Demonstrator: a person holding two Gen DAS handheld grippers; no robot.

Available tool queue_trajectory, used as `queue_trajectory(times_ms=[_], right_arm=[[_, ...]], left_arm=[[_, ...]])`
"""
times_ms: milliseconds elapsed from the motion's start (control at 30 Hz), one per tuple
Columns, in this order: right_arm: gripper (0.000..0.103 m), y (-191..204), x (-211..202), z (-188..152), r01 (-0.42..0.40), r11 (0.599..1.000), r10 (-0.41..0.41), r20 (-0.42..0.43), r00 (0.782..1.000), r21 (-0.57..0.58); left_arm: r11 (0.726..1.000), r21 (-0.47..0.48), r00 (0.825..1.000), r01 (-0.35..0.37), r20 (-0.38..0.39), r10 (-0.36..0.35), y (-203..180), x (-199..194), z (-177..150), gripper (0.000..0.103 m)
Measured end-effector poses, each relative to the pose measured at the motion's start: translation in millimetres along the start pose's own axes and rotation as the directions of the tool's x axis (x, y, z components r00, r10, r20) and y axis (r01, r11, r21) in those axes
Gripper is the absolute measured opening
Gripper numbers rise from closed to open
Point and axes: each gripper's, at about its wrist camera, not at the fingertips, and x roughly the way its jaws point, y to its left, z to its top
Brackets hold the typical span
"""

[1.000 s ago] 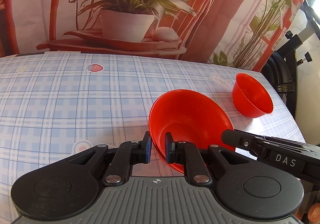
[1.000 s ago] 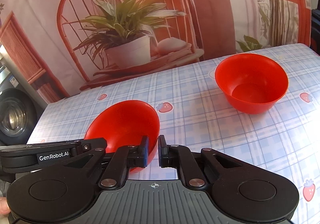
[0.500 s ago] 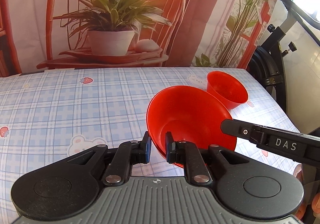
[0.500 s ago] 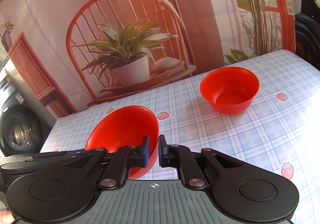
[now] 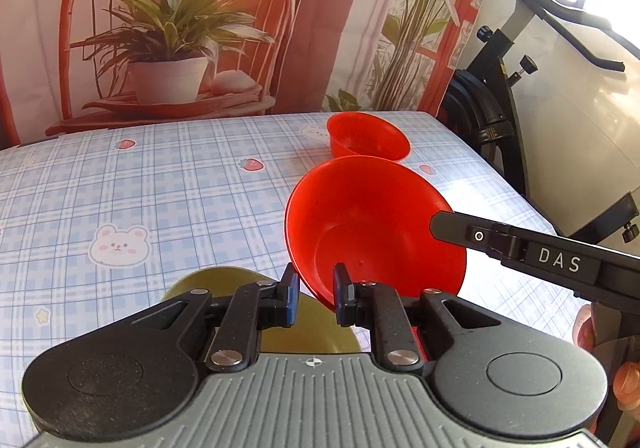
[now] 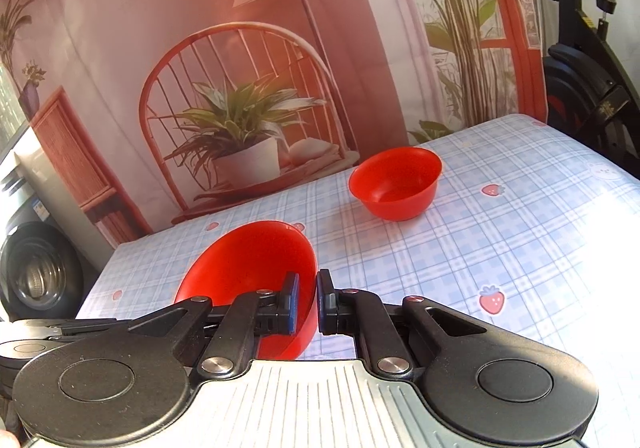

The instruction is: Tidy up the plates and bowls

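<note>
Both claws have carried the red bowl (image 5: 376, 215) up and back, so an olive plate (image 5: 208, 280) now shows under my left claw (image 5: 315, 288). Its jaws have just been opening, the rim loose between them. My right claw (image 6: 307, 294) is clamped on the opposite rim. Beyond, a second red bowl (image 5: 366, 135) sits on the checked tablecloth (image 5: 120, 187).
</note>
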Motion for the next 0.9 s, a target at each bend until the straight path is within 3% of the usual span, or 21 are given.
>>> queue_trajectory(times_ms=[400,900], right_arm=[[0.01,-21,-46,-30,0.028,0.999,-0.029,0.025,0.999,0.02],[0.01,-47,-55,-63,0.05,0.997,-0.049,-0.027,0.998,0.063]], left_arm=[[0.998,0.048,0.999,0.037,-0.016,-0.036,-33,-17,-27,0.019],[0.994,0.091,0.995,0.059,-0.086,-0.051,-49,-6,-48,0.019]])
